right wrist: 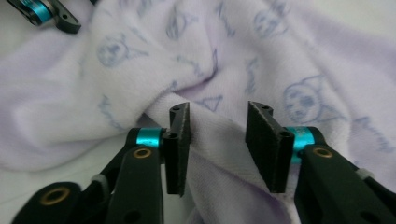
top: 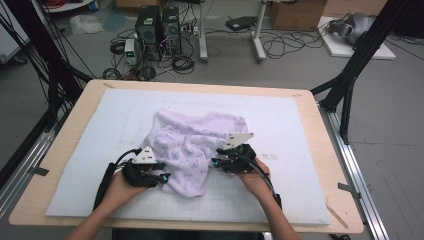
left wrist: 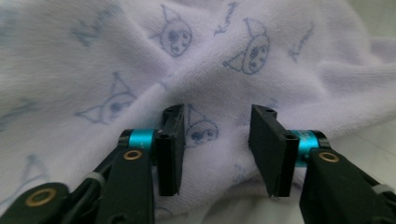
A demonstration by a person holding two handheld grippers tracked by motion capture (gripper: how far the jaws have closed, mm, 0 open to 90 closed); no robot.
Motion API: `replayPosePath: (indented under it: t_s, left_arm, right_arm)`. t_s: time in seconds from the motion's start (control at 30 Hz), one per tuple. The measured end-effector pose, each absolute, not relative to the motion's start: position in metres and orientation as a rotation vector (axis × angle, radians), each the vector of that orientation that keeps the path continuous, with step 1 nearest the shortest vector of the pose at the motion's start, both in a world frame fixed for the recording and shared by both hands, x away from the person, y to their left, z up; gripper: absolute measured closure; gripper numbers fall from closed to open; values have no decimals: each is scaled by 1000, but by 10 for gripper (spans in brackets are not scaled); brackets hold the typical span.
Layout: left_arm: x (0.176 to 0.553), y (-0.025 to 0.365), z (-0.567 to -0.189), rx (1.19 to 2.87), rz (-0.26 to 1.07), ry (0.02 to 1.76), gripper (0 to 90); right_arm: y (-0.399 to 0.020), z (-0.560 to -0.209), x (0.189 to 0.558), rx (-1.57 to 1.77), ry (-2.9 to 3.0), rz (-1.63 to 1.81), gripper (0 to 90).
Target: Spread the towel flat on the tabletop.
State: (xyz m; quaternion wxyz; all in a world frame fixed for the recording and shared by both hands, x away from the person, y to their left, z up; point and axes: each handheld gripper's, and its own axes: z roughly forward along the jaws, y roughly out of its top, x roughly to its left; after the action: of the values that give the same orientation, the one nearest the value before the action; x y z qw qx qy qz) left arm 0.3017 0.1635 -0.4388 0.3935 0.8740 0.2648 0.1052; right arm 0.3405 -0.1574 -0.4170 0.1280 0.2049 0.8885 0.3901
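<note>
Towel [top: 192, 145], pale lilac w/ small blue cartoon-face prints, lies crumpled in the middle of the white foam mat [top: 280, 120], which sits on a wooden table [top: 320, 150]. It's bunched up w/ folds, widest at the far side and narrowing to a rounded lobe at the near edge.

Left gripper [top: 162, 178] is at the towel's near-left edge, held in the person's left hand [top: 117, 190]. In the left gripper view its 2 black jaws stand apart, released, w/ a ridge of the fabric between them; pads don't look like they're pressing on it.

Right gripper [top: 215, 162] is at the towel's right edge, a bit farther than the left one, in the right hand [top: 255, 181]. Right gripper view, same deal: jaws parted, a fold of cloth running between them but not pinched. Tip of the left gripper also shows at that view's top left corner.

Both grippers point inward at the towel from opposite sides, w/ the near lobe between them. Far off on the floor: 2 black PC towers [top: 159, 27] and loose cables [top: 280, 42].
</note>
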Motion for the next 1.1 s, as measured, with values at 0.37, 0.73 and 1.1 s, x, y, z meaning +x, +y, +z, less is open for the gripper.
replayPosePath:
  t_s: [0.37,0.73,1.1]
  left_arm:
    - [295,179,-415,2165,328,649,841]
    - [274,233,-366,2046,431,687,844]
    - [327,221,-400,2079,471,841,844]
  right_arm:
    - [-169,-408,338,573,2597,1218,837]
    - [-199,-359,318,538,2507,1272,850]
    - [-188,-377,370,682,2511,1218,850]
